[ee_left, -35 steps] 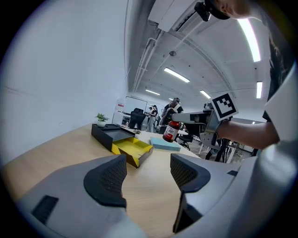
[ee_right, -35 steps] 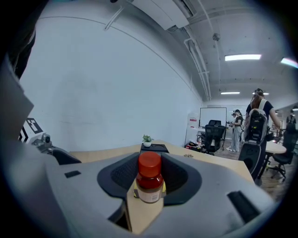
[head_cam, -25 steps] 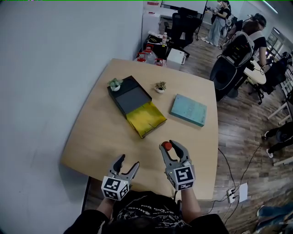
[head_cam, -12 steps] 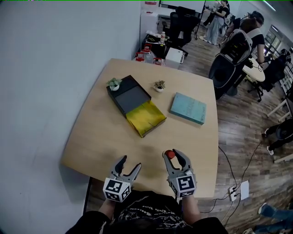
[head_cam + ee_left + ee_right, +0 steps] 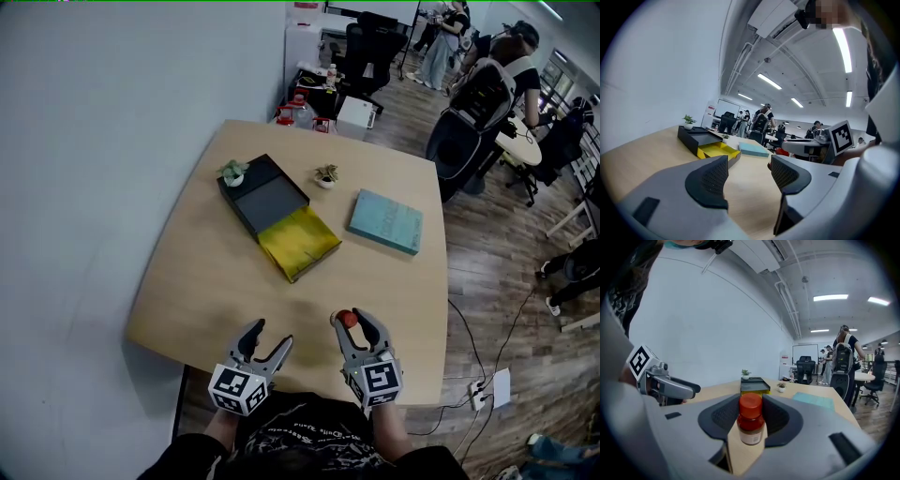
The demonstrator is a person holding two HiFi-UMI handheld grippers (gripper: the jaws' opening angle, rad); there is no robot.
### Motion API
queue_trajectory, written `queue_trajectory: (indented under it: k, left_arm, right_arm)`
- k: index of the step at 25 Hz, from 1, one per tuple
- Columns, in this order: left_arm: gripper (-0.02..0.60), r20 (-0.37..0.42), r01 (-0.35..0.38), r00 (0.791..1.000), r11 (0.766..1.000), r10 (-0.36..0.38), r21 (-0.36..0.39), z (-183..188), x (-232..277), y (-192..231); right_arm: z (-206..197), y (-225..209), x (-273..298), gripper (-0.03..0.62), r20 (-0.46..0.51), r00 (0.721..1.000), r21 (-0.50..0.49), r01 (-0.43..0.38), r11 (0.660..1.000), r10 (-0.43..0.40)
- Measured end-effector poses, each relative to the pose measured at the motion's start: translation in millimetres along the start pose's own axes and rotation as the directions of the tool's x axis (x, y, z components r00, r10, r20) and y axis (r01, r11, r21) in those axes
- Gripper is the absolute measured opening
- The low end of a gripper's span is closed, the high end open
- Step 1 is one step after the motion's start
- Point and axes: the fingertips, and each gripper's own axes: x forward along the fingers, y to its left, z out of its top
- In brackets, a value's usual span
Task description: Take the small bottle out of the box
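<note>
Your right gripper [image 5: 349, 321] has its jaws clamped on the small bottle [image 5: 751, 420], one pad on each side, and the bottle sits upright between them with its red cap [image 5: 750, 404] on top and a pale label round the lower part. In the head view it's just a red dot at the jaw tips, over the near edge of the worktop [image 5: 216, 281] and close to your body. That puts the bottle out of the box [image 5: 267, 202] and well apart from it. The box is further back toward the left side of the worktop, black, with a yellow flap [image 5: 298, 242] lying open on the side facing you. Your left gripper [image 5: 265, 337] is just beside the right one at the same near edge. Its jaws stand apart with nothing between them, and all you see through the gap in the left gripper view is bare wood. A little potted plant [image 5: 235, 172] stands on the far corner of the box, and a second one [image 5: 326, 177] stands on the worktop just to the right of the box. A flat teal book [image 5: 385, 222] lies further right again, apart from both. Whether the bottle's base actually touches the wood, I can't tell from any view. Off past the far right of the worktop there are people [image 5: 511, 70] standing around office chairs and desks on a wooden floor.
</note>
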Motion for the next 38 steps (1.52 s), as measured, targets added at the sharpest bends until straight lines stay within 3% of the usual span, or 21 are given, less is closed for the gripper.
queue_trajectory:
  k: [8,10,17,38]
  left_arm:
    - [0.051,-0.004,-0.041,0.999,0.999,0.041,0.024,1,-5,9]
    - [0.012,-0.010,-0.053,0.999,0.998,0.053,0.024,0,-5,12]
    - [0.003,-0.004,-0.014,1.000,1.000,0.014,0.027,5,-6,11]
    - [0.003,0.002,-0.072,0.997,0.997,0.072,0.035,2,-8,25]
  right_arm:
    - [-12,8,5,0.150,-0.021,1.000,0.014,-0.012,1.000,0.013]
    - [-15,7,6,0.150,-0.028,1.000,0.013,-0.011,1.000,0.011]
    - [-6,6,9,0.150,-0.012,1.000,0.010,-0.015,1.000,0.015]
    - [-8,3,10,0.149,-0.027,1.000,0.000,0.000,1.000,0.000]
